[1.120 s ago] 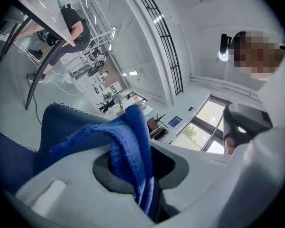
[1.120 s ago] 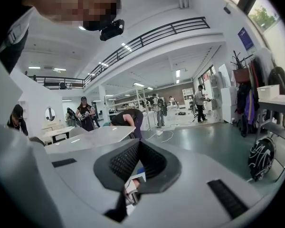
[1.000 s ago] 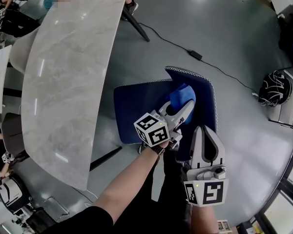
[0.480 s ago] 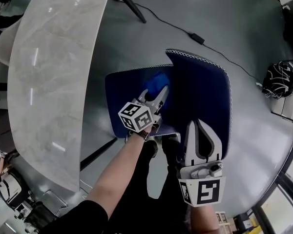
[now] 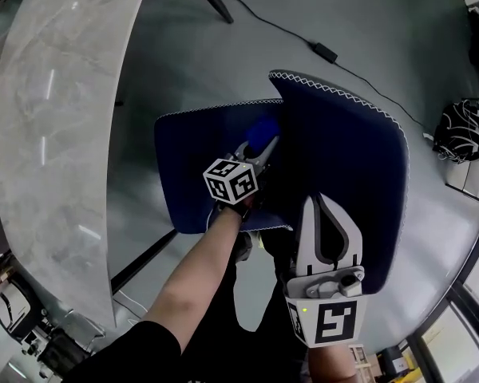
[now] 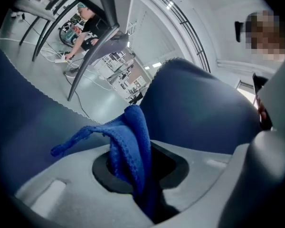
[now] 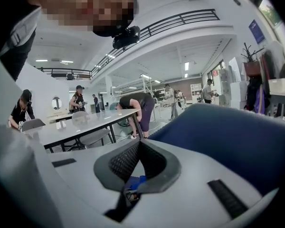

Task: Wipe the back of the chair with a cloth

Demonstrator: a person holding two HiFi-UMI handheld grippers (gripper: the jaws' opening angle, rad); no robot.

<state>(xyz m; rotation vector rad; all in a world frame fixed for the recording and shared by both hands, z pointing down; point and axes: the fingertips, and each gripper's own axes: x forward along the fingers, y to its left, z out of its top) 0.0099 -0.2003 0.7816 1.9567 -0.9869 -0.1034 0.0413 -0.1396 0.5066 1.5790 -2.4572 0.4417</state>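
1. Cloth, blue and bunched, is clenched in the fingers of the left gripper; a loose end flops sideways in the left gripper view.
2. It sits low on the chair, at the crease where the seat meets the back; in the head view the seat lies to its left and the back directly to its right.
3. Whether the cloth presses on the back or only hangs just beside it, I cannot tell.
4. From that crease the back spreads broad, out to a white-stitched rim; a wipe would probably have to run along that span, away from the seat.
5. Over the near part of the back hovers the right gripper; its fingers are closed tip to tip on nothing, and a scrap of blue shows beyond them through the gap.
6. The left gripper is nearer the work and carries the cloth; the right looks idle; the table stands well apart to the left.
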